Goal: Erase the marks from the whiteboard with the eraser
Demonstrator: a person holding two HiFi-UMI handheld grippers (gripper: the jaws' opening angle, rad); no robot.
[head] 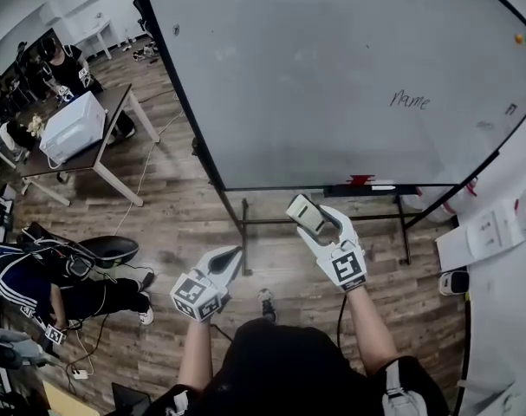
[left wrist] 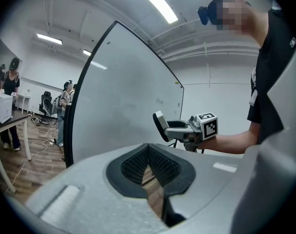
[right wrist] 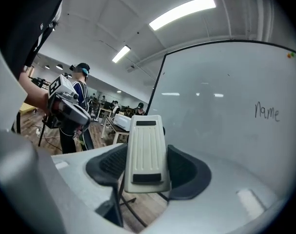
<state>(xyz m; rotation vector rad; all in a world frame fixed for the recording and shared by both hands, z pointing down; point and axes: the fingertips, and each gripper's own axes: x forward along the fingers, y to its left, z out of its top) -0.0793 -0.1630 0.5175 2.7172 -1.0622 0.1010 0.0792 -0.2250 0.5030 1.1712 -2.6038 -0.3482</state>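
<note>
the right gripper [head: 316, 224] is clamped on the cream ribbed plastic eraser [right wrist: 146, 152], held short of the large black-framed whiteboard [head: 332, 68], presumably ready to wipe. the handwritten black mark [head: 410, 100] sits higher right, unerased; the left gripper [head: 230, 258] hangs aside, jaws together, empty.

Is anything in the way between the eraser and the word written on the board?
Nothing visible is. The right gripper holds the eraser in front of the whiteboard, not touching it, with only open air up to the written word. The left gripper sits lower, off to the side.
</note>
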